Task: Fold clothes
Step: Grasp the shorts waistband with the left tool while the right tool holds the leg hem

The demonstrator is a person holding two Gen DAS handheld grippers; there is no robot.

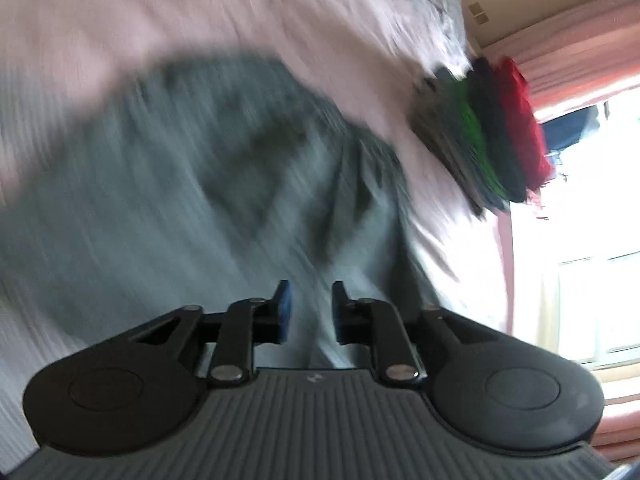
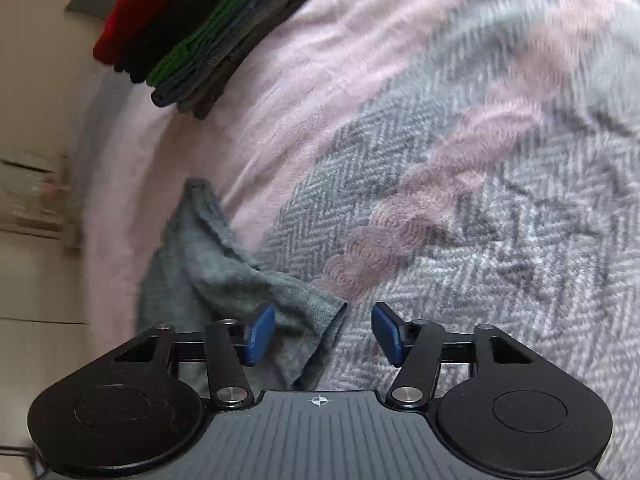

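Note:
A grey knit garment (image 1: pixel 224 184) lies spread on the bed, heavily blurred by motion in the left wrist view. My left gripper (image 1: pixel 312 308) hovers over its near part, its blue pads (image 1: pixel 285 312) a narrow gap apart and nothing pinched between them. In the right wrist view a crumpled end of the grey garment (image 2: pixel 224 264) lies by the bed's left edge. My right gripper (image 2: pixel 324 332) stands wide open over that end's corner, which lies under the left pad (image 2: pixel 260 334) and reaches partway into the gap. The right pad is over the blanket.
A pink and grey herringbone blanket (image 2: pixel 480 200) covers the bed (image 1: pixel 200 8). A stack of folded clothes (image 2: pixel 200 28) in red, black, green and grey sits at the far edge (image 1: pixel 492 128). A bright window (image 1: pixel 580 240) and pink curtains (image 1: pixel 560 52) are beyond. A pale wall (image 2: pixel 36 264) flanks the bed.

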